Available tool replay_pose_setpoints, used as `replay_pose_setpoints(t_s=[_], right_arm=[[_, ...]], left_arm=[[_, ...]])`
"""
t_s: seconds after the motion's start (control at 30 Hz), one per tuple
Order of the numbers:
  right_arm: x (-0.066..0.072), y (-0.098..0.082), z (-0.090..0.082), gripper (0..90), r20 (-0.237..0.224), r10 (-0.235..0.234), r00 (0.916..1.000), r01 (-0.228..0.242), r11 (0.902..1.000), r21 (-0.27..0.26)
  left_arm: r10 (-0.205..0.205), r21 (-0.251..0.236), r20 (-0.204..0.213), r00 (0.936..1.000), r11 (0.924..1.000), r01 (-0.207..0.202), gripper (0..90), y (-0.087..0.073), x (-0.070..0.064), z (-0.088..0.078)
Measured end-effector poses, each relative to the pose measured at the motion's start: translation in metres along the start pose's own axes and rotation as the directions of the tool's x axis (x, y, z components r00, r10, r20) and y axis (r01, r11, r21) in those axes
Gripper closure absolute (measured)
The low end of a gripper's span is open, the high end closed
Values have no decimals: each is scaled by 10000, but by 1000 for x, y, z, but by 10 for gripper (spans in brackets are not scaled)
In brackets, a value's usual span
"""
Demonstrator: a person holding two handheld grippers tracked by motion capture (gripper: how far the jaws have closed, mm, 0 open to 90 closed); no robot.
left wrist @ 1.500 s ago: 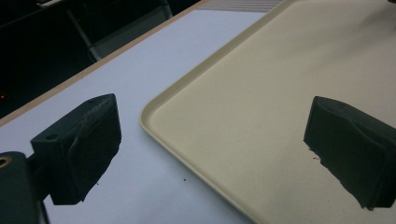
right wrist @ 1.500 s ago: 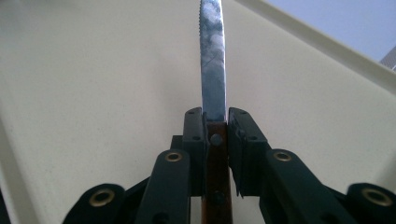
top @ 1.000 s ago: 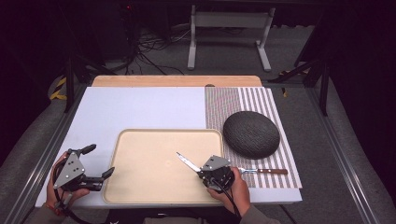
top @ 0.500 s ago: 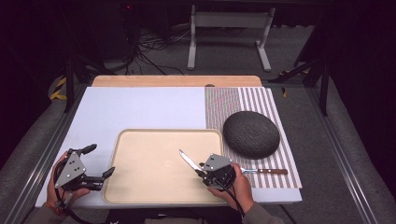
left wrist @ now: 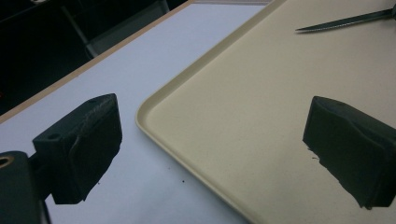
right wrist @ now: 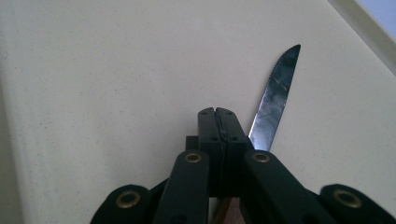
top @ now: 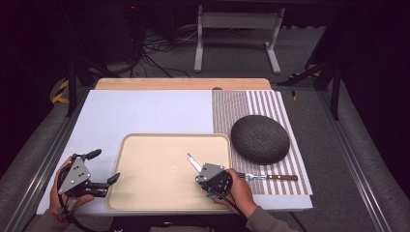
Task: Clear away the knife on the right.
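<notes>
Where the person's right hand comes in at about five o'clock in the high view, the right gripper (top: 207, 175) sits over the near right part of a beige tray (top: 145, 203), its jaws pressed together on the handle of a knife (top: 194, 163); they have just been closing. Seen from above, the knife's blade points toward eleven o'clock, out over the tray. From the right gripper view, the two black jaws meet flat against each other, and the serrated blade (right wrist: 276, 100) rises past their right side toward one o'clock, above the tray's pale surface. At three o'clock from that gripper, a fork (top: 268, 177) with a wooden handle lies on a striped placemat (top: 251, 104), well apart from the knife. At one o'clock from the fork, a dark round woven mat (top: 260, 138) rests on the same placemat. At about seven o'clock in the high view, the left gripper (top: 104, 168) is held in the left hand just beside the tray's near left corner. Its jaws are spread wide with nothing between them; the left gripper view shows one over the white table (left wrist: 154, 51) and the other over the tray.
</notes>
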State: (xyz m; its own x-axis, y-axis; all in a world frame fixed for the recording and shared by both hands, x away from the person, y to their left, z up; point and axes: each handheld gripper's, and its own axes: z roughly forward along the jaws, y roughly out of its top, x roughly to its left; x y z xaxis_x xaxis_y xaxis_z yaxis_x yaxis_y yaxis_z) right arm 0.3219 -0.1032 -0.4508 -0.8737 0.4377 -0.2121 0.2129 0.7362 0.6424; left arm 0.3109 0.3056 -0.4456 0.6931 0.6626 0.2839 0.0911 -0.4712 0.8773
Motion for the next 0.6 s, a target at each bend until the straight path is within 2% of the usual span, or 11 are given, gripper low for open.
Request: replay_pose_setpoints(t_s=[0.07,0.13,0.33,0.43,0.6], right_arm=[[-1,0,0,900,82,0,10000,1,10000,-4],[-3,-2,0,900,175,280,9995,-280,9996,-4],[-11,-12,-6,900,207,703,9973,-701,9975,-77],[-15,-18,-11,900,364,970,9946,-968,9953,-60],[-20,-26,-17,900,302,1222,9920,-1218,9925,-141]], left_arm=[[-2,-1,14,10000,10000,2,52,0,0,0],[2,-8,14,10000,10000,-2,52,0,0,0],[-70,0,5,10000,10000,70,52,1,-1,0],[73,35,8,10000,10000,-73,52,1,-2,0],[98,65,-91,9999,9999,-97,55,2,-2,0]])
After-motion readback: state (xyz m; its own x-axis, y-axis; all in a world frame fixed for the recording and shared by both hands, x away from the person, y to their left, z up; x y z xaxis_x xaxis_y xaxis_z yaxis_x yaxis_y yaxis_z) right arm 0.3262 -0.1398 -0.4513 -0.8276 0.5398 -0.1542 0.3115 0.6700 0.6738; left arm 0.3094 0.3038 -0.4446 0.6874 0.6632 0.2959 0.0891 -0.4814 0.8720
